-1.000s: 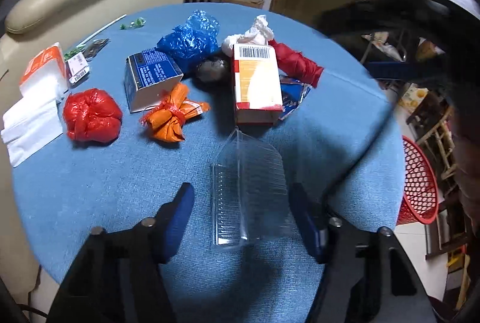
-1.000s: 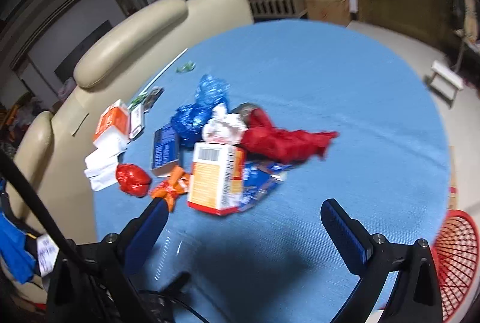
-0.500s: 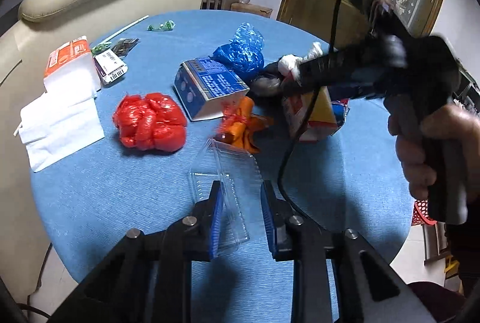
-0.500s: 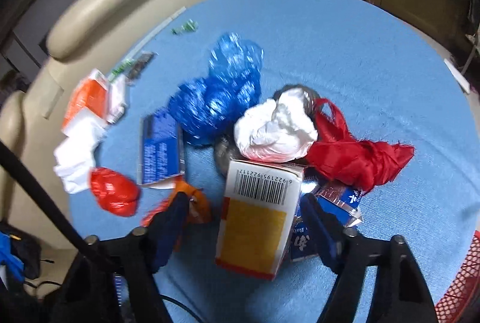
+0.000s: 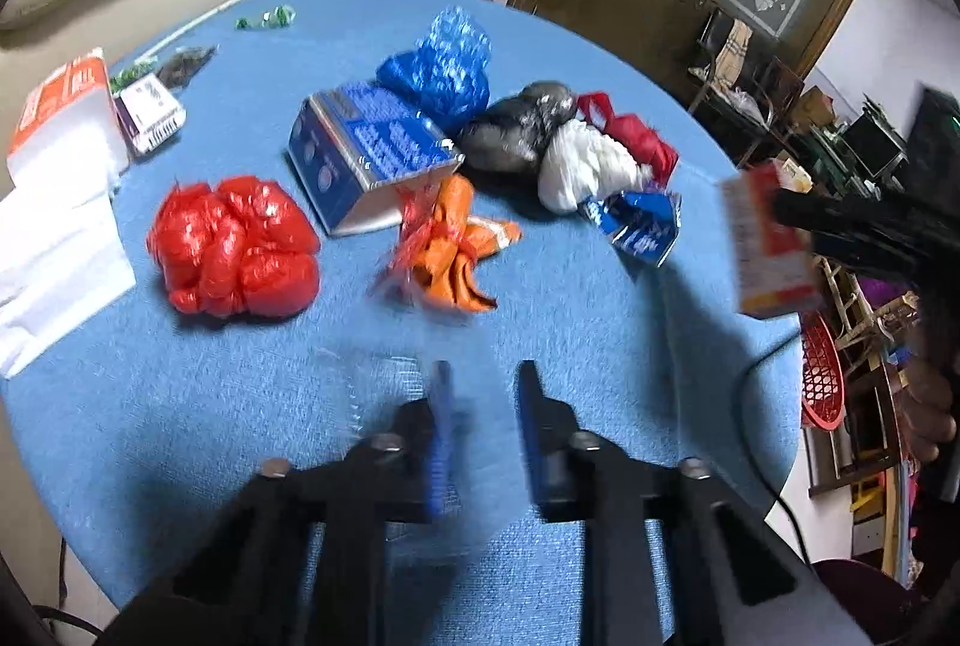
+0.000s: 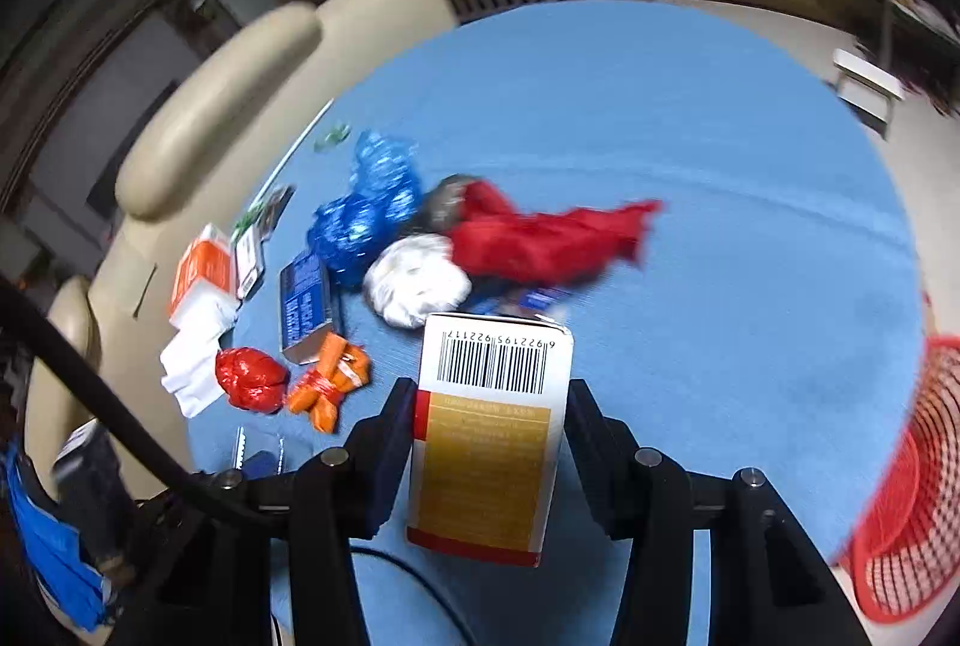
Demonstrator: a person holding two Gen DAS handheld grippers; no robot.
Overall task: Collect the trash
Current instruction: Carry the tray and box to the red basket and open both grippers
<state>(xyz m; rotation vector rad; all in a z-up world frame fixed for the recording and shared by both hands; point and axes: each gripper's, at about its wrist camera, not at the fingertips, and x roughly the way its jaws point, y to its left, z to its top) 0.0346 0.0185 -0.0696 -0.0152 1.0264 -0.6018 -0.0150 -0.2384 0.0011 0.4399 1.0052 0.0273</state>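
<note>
My right gripper (image 6: 492,418) is shut on a white and yellow carton (image 6: 489,442) with a barcode, held above the blue round table (image 6: 690,136). In the left wrist view the same carton (image 5: 768,250) hangs at the right, over the table's edge. My left gripper (image 5: 483,400) is shut on a thin clear plastic container (image 5: 378,394), blurred and faint low over the near table. Loose trash lies beyond: a red bag ball (image 5: 234,244), a blue box (image 5: 366,154), an orange wrapper (image 5: 450,244), a blue bag (image 5: 444,64) and a white bag (image 5: 588,172).
A red mesh basket (image 6: 900,496) stands on the floor past the table's right edge. Tissue packs (image 5: 60,118) lie at the table's left, against a cream sofa (image 6: 210,118). A grey bag (image 5: 516,130), a red bag (image 6: 540,238) and a blue foil wrapper (image 5: 642,223) sit mid-table.
My right gripper came down, shut on the carton and lifted it off the pile toward the right edge. My left gripper shut on the clear container and shifted along the table.
</note>
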